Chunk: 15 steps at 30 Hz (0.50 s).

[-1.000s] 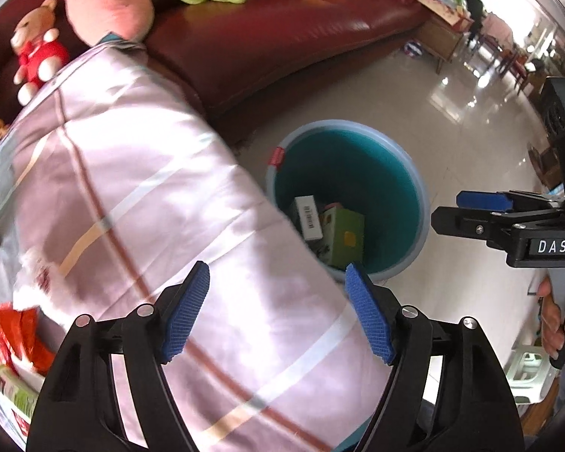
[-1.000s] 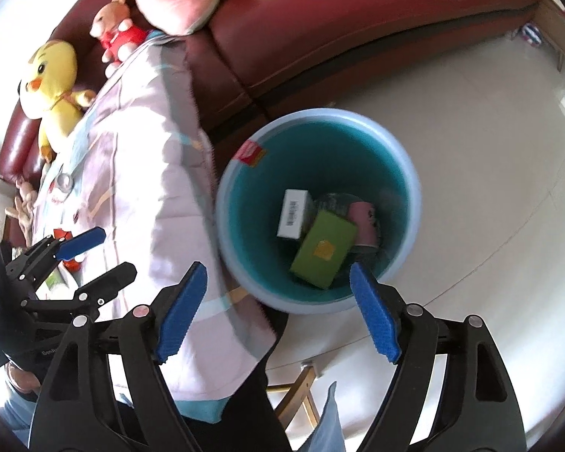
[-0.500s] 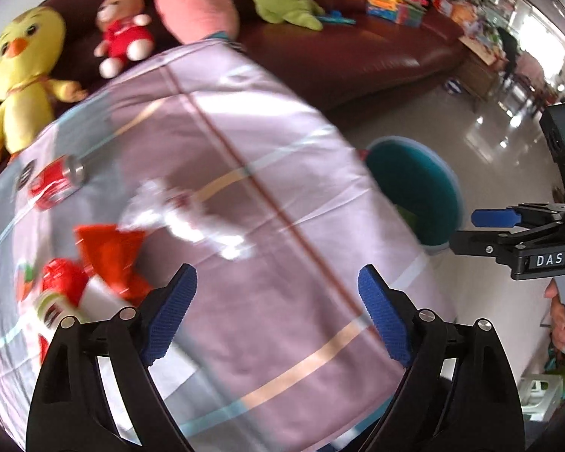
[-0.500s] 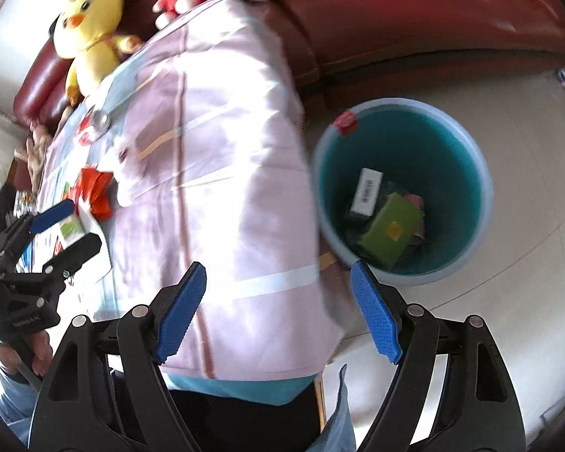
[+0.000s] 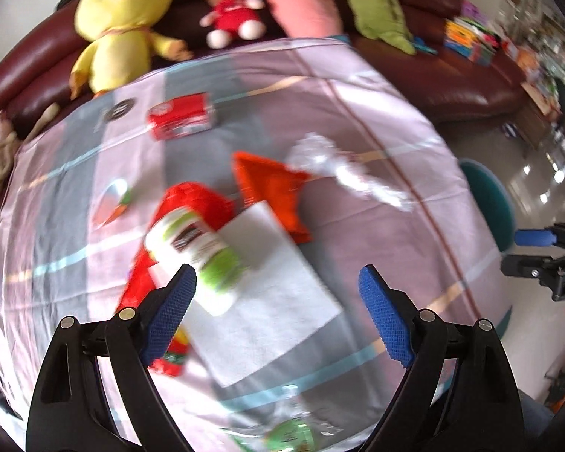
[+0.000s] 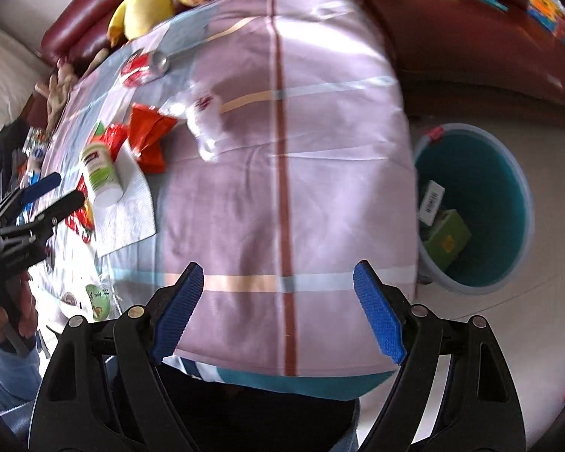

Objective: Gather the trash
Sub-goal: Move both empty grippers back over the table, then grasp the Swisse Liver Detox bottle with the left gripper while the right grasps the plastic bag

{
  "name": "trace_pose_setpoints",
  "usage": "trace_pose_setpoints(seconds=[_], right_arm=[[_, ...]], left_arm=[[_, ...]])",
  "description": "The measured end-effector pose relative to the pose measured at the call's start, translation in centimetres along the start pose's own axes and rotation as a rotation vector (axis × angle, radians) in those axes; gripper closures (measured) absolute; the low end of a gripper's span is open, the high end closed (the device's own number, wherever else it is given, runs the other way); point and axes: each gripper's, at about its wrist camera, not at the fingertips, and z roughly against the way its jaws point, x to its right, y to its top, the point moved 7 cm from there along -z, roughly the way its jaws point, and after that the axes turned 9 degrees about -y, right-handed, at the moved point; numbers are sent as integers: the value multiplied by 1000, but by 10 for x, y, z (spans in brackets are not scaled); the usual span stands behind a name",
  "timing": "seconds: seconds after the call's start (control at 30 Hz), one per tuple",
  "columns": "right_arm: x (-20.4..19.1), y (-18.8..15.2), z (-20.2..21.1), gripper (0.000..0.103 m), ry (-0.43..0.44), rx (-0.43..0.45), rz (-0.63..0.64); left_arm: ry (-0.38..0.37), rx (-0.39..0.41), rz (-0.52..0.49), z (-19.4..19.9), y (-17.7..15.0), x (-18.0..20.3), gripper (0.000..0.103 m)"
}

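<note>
Maroon leather sofa (image 5: 452, 30) curves across the top of both views, soft toys along its seat. Below it a pink striped cloth covers the bench (image 6: 320, 150), filling the frame centre. At the right edge of the right wrist view stands the teal bin (image 6: 482, 173), boxes inside. Litter sits at centre in the left wrist view: white napkin (image 5: 275, 301), orange wrapper (image 5: 271, 188), green-and-white bottle (image 5: 196, 248) lying on the napkin, clear crumpled plastic (image 5: 342, 169), red can (image 5: 180, 115). Left claw (image 5: 277, 307) hangs over the napkin, spread wide, empty, having just opened further; right claw (image 6: 278, 309) likewise wide and empty.
</note>
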Motion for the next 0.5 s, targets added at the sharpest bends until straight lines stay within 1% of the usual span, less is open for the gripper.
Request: trace_pose_setpoints(seconds=[0.1, 0.23, 0.33, 0.5], right_arm=[[-13, 2, -4, 25, -1, -11, 24], [-25, 9, -12, 25, -6, -27, 43], [-35, 16, -20, 25, -16, -40, 62], [-45, 30, -28, 25, -17, -48, 79]], left_arm=[[25, 10, 69, 1, -7, -27, 15], [34, 27, 155, -2, -14, -58, 15], [34, 25, 198, -7, -17, -68, 15], [10, 13, 260, -19, -19, -75, 15]])
